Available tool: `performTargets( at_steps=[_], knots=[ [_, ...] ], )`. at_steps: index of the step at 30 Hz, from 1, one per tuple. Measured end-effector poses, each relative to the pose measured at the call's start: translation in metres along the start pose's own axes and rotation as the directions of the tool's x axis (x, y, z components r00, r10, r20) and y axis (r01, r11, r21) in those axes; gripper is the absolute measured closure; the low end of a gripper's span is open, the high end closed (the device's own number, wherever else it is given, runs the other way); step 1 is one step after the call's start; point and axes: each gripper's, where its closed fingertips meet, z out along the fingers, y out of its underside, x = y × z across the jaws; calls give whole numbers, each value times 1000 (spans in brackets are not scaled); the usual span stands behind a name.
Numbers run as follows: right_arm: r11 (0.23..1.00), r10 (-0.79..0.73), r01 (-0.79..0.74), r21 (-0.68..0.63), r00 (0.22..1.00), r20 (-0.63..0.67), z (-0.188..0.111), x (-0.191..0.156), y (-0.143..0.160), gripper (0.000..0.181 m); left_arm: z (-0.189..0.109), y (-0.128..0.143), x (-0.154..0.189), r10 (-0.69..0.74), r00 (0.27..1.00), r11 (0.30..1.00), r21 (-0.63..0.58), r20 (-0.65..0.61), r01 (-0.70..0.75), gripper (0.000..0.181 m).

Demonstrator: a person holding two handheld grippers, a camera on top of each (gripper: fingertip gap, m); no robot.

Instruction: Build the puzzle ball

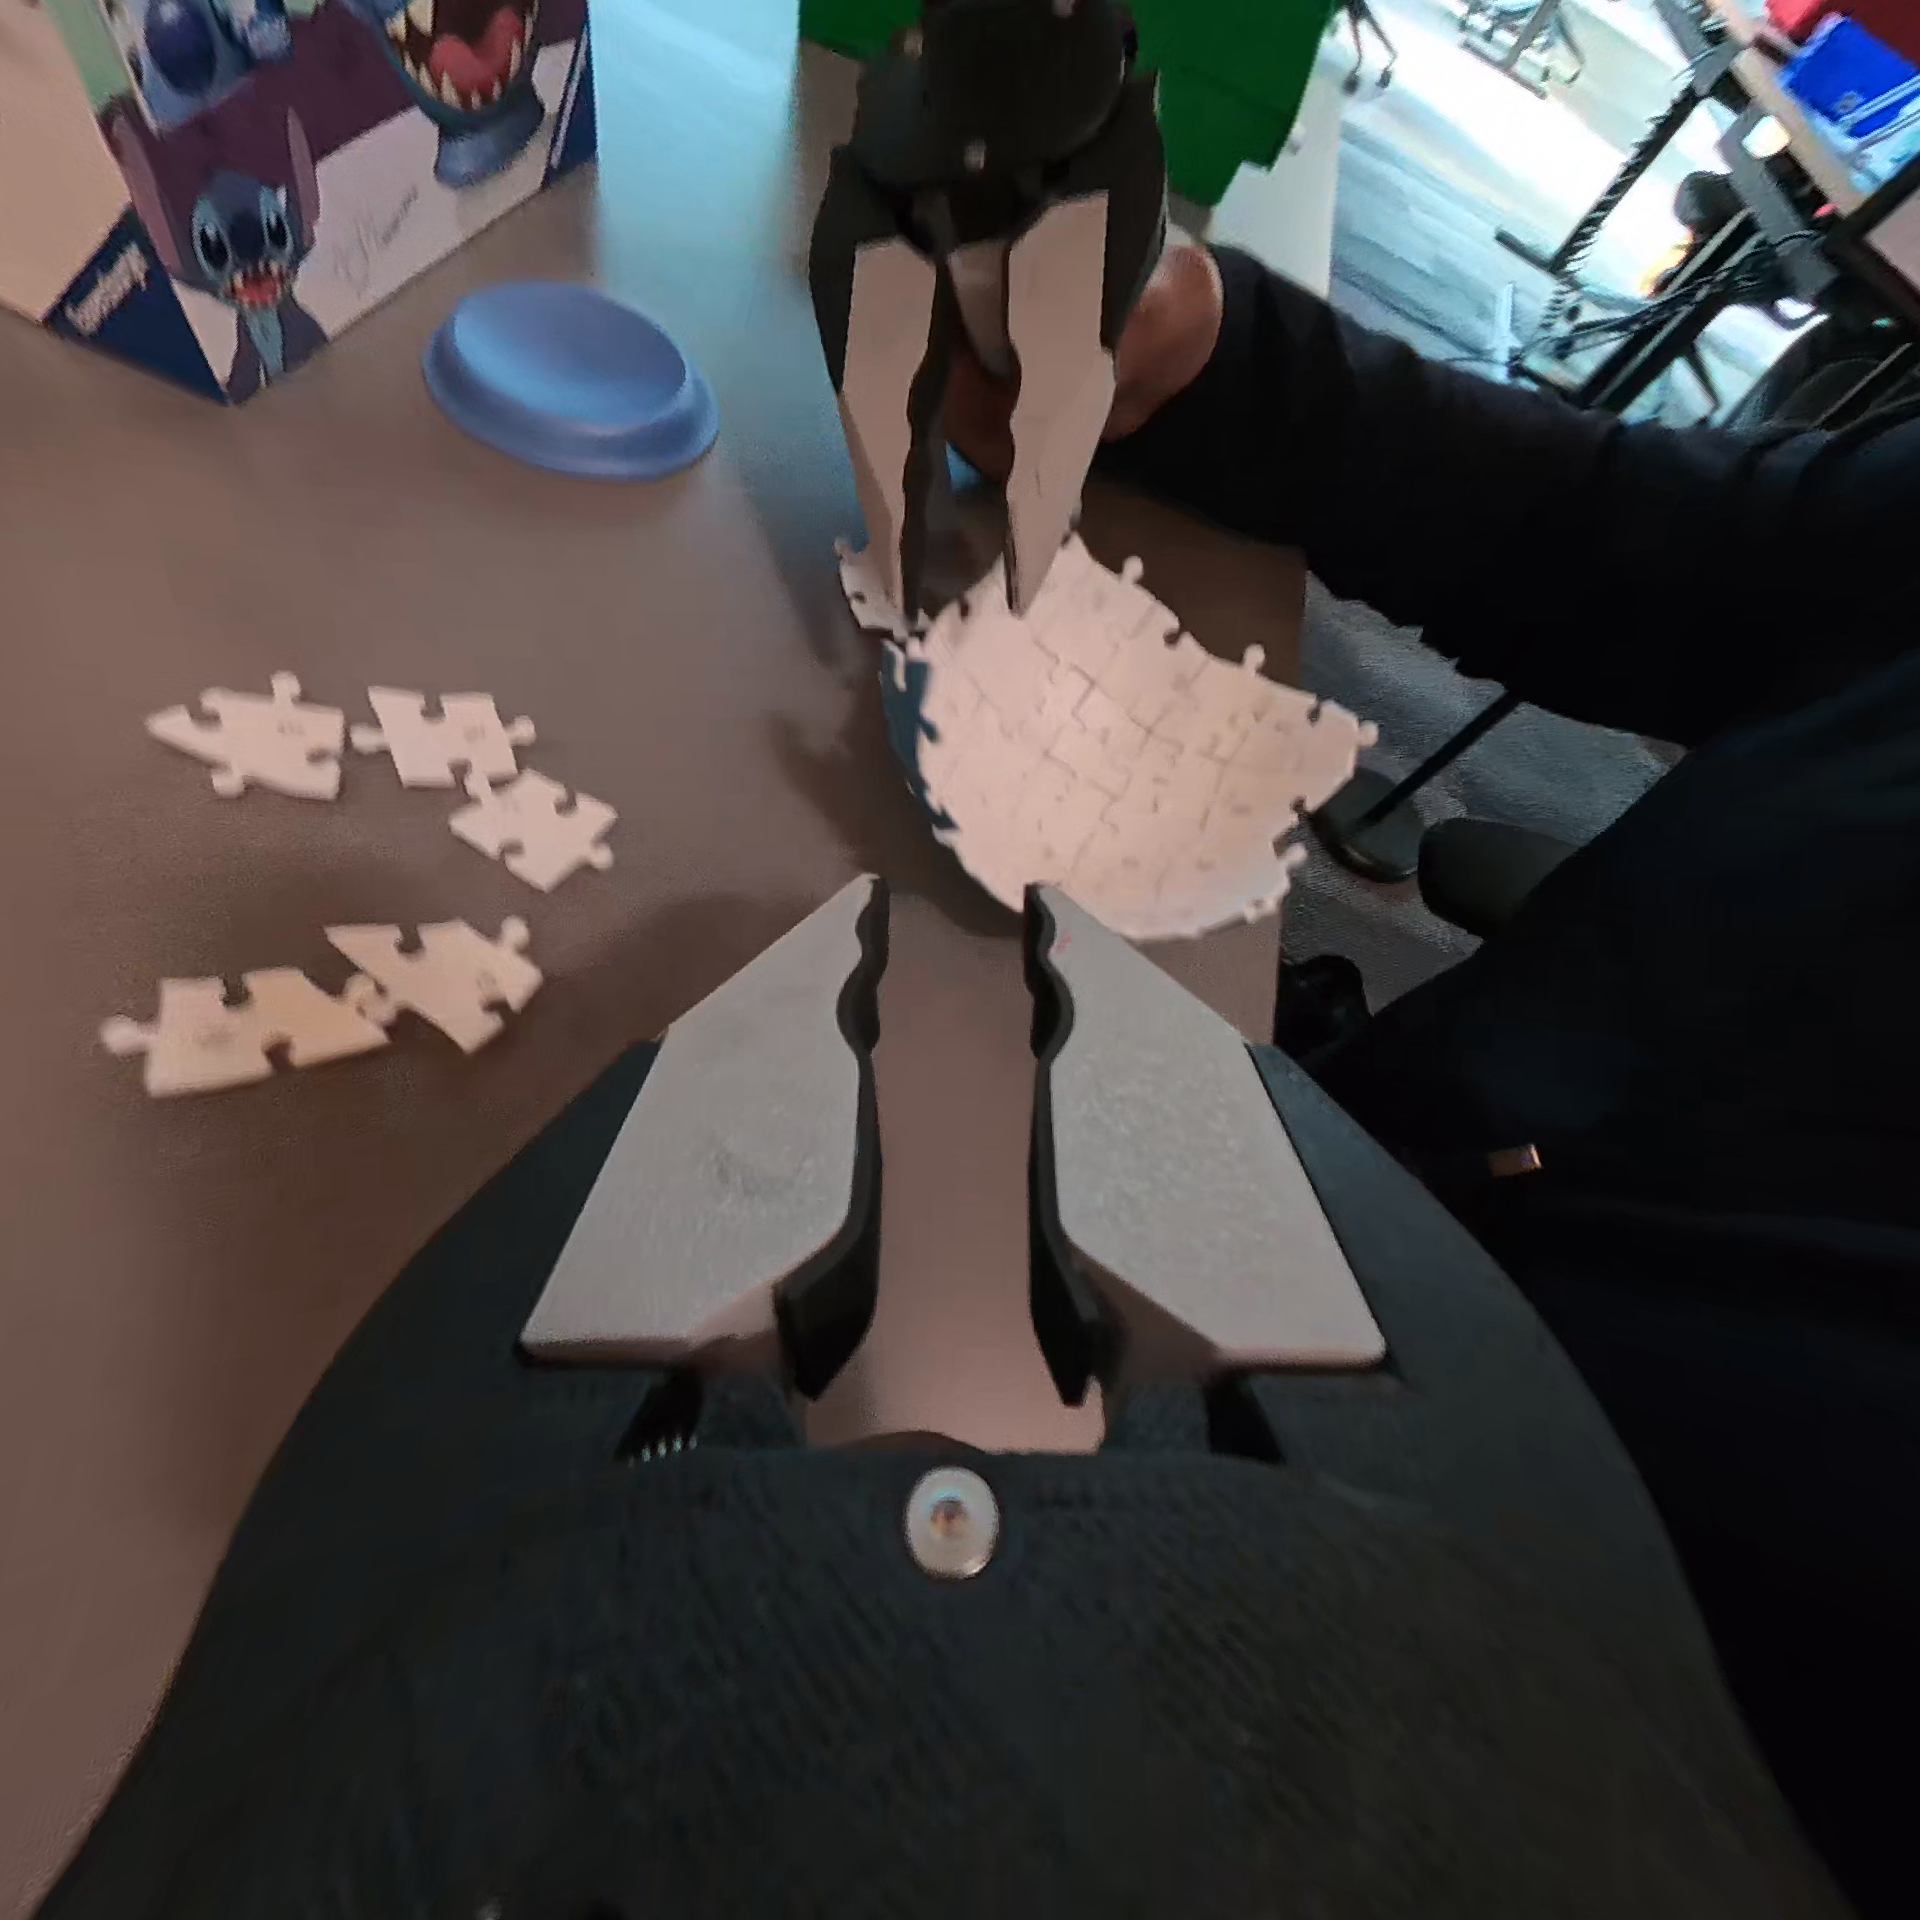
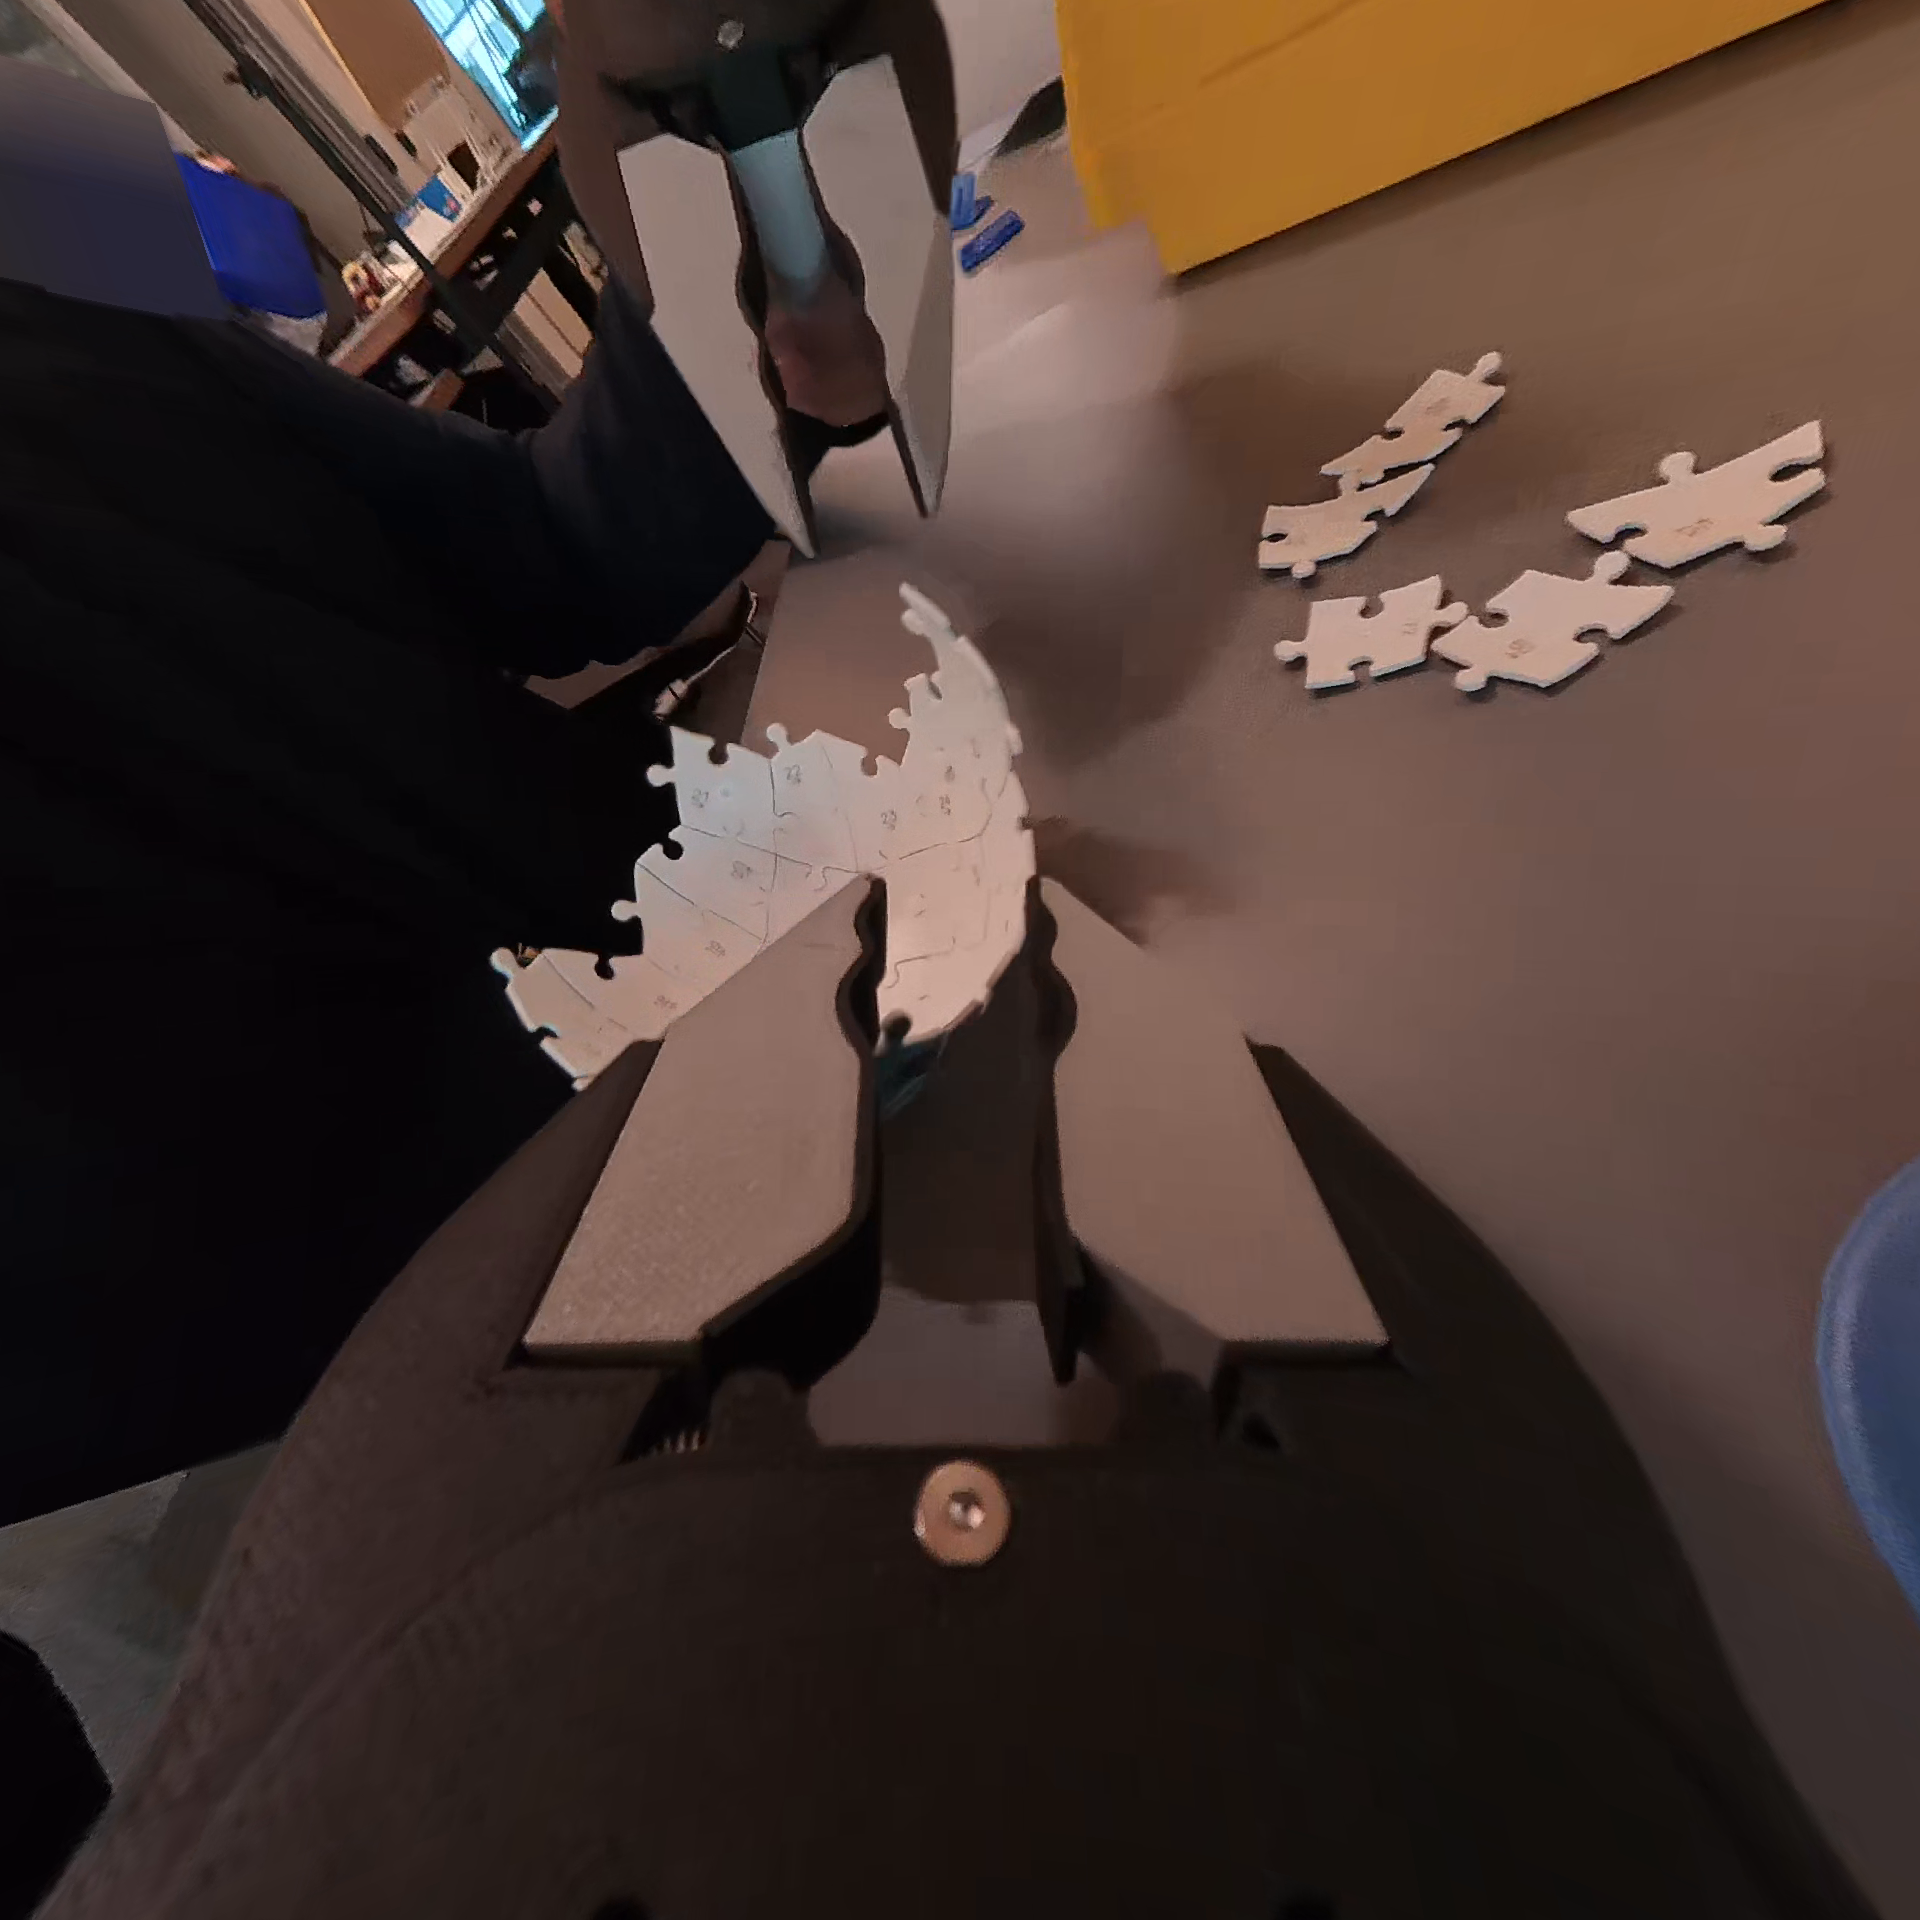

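While right gripper clamps rim of white curved half-built puzzle shell, left gripper hangs just beside shell, jaws apart, empty. Next: fetch loose white flat puzzle piece left of shell, align tabs.

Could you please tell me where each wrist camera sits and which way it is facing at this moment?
Left wrist view: on the left gripper, looking across the table at the half-built puzzle ball; a dark sleeve shows.
Right wrist view: on the right gripper, facing back over the ball's rim.
Shared: ball, loose pieces, blue base, and each other's gripper.
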Motion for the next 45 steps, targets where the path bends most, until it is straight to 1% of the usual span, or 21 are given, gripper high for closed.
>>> performTargets(
  at_steps=[2,4,8,11,13,16,17,20,24,27,31,36,39,41,45],
  knots=[
    [1000,-11,11,-16,1000,4,0,-4,2,163,-3,15,13,-29,999,1000,4,17,29,158],
    [999,-19,19,-32,1000,-14,0,-3,5,165,-2,26,32,-53,999,999,14,-6,53,158],
    [999,-10,8,-34,999,-37,-1,0,8,166,11,34,56,-54,998,998,45,-12,54,160],
    [1000,6,-8,-22,999,-53,-1,2,8,166,24,35,61,-33,999,999,44,19,32,160],
    [1000,17,-18,-13,998,-67,-1,3,8,165,31,36,61,-29,999,999,35,31,28,160],
    [999,36,-38,-25,996,-85,2,2,14,165,38,38,48,-46,994,999,23,99,43,163],
    [998,39,-42,-35,995,-92,3,2,17,165,40,38,46,-56,993,998,22,99,54,163],
    [998,47,-53,-41,990,-131,3,4,22,165,40,35,42,-118,991,992,52,61,115,163],
    [998,67,-66,8,989,-135,-2,1,18,165,34,23,42,-187,982,975,120,-5,187,163],
    [997,79,-75,28,984,-162,-5,1,18,165,31,22,44,-219,975,967,127,-42,222,158],
    [997,77,-70,46,979,-189,-9,-1,19,165,31,26,47,-223,974,967,115,-48,227,156],
    [997,78,-70,42,974,-212,-10,-2,22,165,34,26,53,-233,971,966,104,-59,238,148],
    [997,76,-69,39,973,-217,-9,-3,23,164,37,25,48,-234,971,967,97,-37,237,143],
    [997,76,-70,35,974,-213,-9,-5,24,165,37,20,44,-252,967,960,112,-43,256,144],
    [997,75,-73,18,978,-194,-5,-10,28,165,35,12,41,-243,969,960,131,-40,246,148]
  ],
)
